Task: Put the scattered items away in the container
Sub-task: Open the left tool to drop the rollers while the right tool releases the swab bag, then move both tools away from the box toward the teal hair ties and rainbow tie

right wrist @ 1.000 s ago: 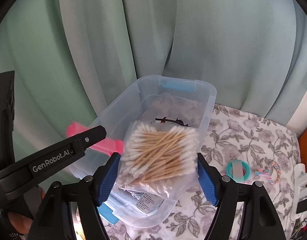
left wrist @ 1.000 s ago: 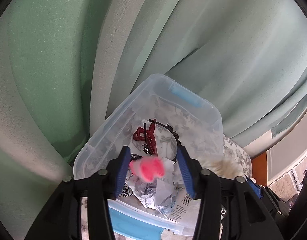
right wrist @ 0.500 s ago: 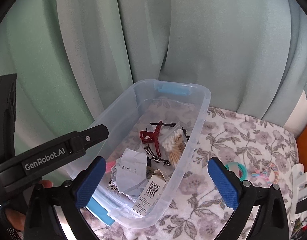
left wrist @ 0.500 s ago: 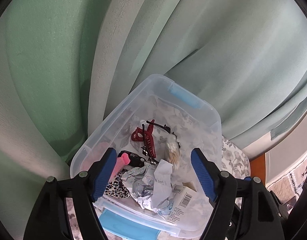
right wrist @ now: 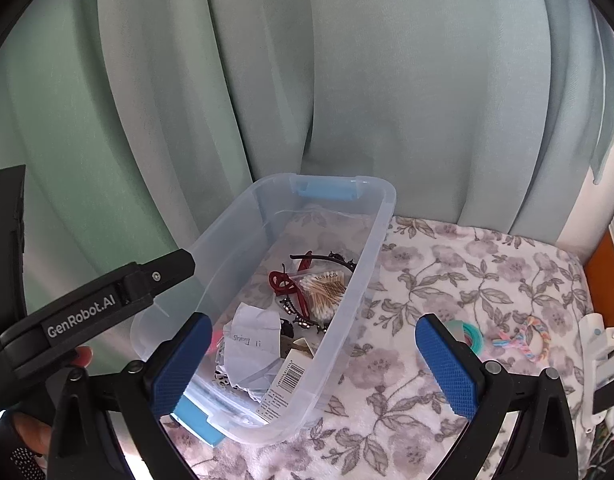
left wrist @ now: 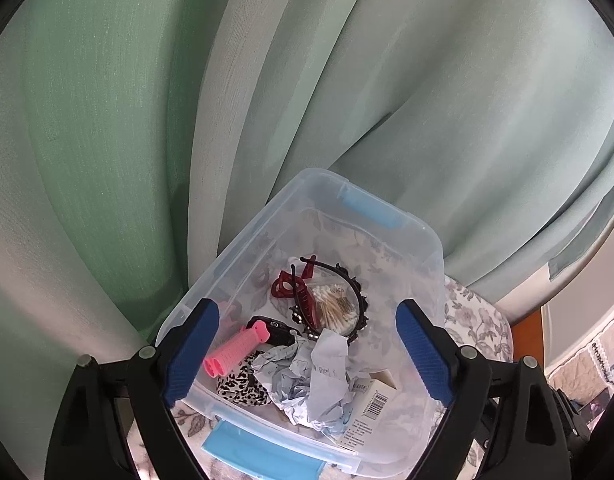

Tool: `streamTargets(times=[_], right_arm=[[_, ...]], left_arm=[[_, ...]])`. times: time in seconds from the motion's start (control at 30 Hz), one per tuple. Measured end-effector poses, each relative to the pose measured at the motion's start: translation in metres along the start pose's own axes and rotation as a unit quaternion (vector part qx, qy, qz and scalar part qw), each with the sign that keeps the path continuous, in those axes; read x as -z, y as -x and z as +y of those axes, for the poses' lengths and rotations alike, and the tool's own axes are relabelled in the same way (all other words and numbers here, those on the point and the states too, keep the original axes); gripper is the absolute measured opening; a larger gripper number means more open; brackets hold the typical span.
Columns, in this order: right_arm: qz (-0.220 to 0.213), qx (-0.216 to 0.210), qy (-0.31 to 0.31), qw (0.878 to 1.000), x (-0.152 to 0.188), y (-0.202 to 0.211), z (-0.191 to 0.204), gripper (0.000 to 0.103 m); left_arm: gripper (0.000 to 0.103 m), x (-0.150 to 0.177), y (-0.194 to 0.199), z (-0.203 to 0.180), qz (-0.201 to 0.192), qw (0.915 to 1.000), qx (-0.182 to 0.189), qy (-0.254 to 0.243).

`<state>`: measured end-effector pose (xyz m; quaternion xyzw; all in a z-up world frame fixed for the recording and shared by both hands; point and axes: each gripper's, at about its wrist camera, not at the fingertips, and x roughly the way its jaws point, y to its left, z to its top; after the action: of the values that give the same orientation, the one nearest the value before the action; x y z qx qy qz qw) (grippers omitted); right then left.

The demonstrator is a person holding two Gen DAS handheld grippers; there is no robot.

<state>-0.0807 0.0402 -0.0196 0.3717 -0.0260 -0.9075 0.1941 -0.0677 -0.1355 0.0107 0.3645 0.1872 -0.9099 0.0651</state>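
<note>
A clear plastic bin (left wrist: 431,240) (right wrist: 373,240) with blue latches stands on the floral cloth. Inside lie a pink hair roller (left wrist: 239,346), a bag of cotton swabs (left wrist: 335,308) (right wrist: 325,288), a red claw clip (left wrist: 291,288) (right wrist: 283,280), a black headband (left wrist: 347,276), crumpled paper (left wrist: 319,376) (right wrist: 251,340) and a barcoded box (right wrist: 287,380). My left gripper (left wrist: 305,320) hovers over the bin's near end, its jaws opening with nothing gripped. Over the bin's right wall, my right gripper (right wrist: 313,328) stands open and holds nothing. A teal tape roll (right wrist: 473,336) and a pastel braided ring (right wrist: 527,340) lie on the cloth to the right.
Green curtains (right wrist: 347,100) hang right behind the bin. The floral cloth (right wrist: 447,272) stretches right to an orange wooden edge (right wrist: 603,280). White plastic parts (right wrist: 599,344) sit at the far right. A hand (right wrist: 27,432) holds the left gripper's body at the lower left of the right wrist view.
The left jaws widened and the pink roller fell into the bin. The right jaws opened wide and the cotton swab bag dropped in beside the red clip.
</note>
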Motion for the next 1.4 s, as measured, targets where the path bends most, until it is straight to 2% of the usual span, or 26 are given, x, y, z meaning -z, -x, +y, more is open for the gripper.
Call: streamTargets(times=[0.43, 0.67, 0.9, 1.0, 1.4], right_arm=[[-0.031, 0.011, -0.020, 0.999, 0.002, 0.031, -0.024, 0.103], [-0.053, 0.022, -0.045, 0.997, 0.006, 0.053, -0.045, 0.103], [-0.062, 0.044, -0.084, 0.994, 0.018, 0.066, -0.082, 0.103], [-0.063, 0.055, -0.101, 0.991, 0.026, 0.070, -0.102, 0.103], [-0.045, 0.099, -0.190, 0.976, 0.061, 0.073, -0.182, 0.103]], left_arm=[[0.091, 0.000, 0.024, -0.031, -0.032, 0.9987, -0.001, -0.038], [0.091, 0.004, 0.034, -0.056, -0.044, 0.9967, 0.015, -0.067], [0.092, 0.013, 0.034, -0.091, -0.039, 0.9921, 0.038, -0.113], [0.101, 0.021, 0.030, -0.106, -0.030, 0.9895, 0.053, -0.131], [0.103, 0.054, 0.008, -0.147, 0.016, 0.9803, 0.113, -0.161]])
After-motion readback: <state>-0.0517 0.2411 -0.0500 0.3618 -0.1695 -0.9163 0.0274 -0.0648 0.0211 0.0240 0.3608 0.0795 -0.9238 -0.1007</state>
